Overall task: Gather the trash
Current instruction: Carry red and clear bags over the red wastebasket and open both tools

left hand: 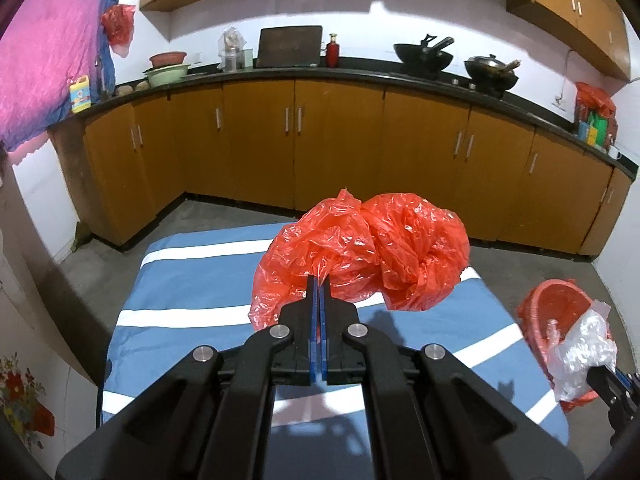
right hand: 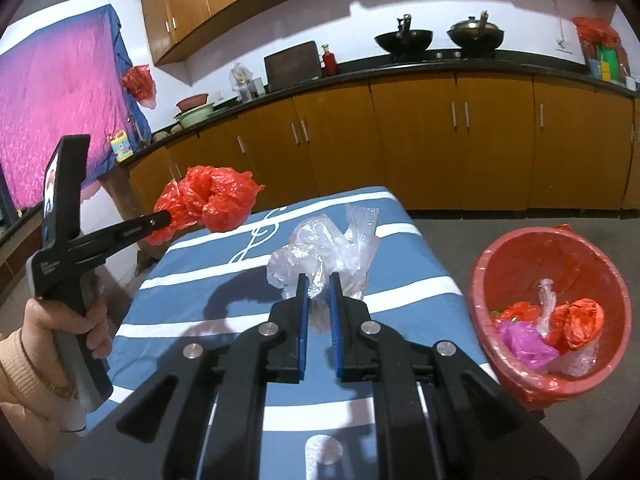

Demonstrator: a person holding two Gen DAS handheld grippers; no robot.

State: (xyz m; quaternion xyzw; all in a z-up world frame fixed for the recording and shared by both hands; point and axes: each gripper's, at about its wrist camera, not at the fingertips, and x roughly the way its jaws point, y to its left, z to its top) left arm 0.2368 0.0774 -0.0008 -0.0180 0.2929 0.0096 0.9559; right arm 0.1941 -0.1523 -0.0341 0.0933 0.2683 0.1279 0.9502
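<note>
Left wrist view: the left gripper (left hand: 319, 284) has its blue-padded jaws pressed together on a pinch of the red plastic bag (left hand: 360, 252). This bag is thin, glossy and heavily crumpled, bunched into two puffy lobes that billow out just beyond the fingertips and to their right, clear of the blue cloth with white stripes (left hand: 188, 292) that covers the table below. At the right edge of this view, the right gripper (left hand: 600, 376) holds a clear plastic bag (left hand: 580, 356) in front of the red bin (left hand: 548, 300).

Right wrist view: the right gripper (right hand: 318, 280) has its jaws narrowed, with a small gap between them, onto a fold of the clear plastic bag (right hand: 324, 256). That bag is see-through, wrinkled and shiny, and it rises in a loose clump just past the fingertips, above the striped cloth (right hand: 400, 264). To the right, beside the table, stands the red bin (right hand: 500, 264) on the grey floor, lined with a red bag; inside lie a red wad, a pink wad and some clear plastic. To the left, a hand (right hand: 60, 320) in a tan sleeve grips the handle of the left gripper (right hand: 170, 214), whose tips hold the red plastic bag (right hand: 212, 204) up above the far left corner of the table. Beyond the table, brown cabinets (right hand: 420, 148) run along the far wall under a dark counter.
</note>
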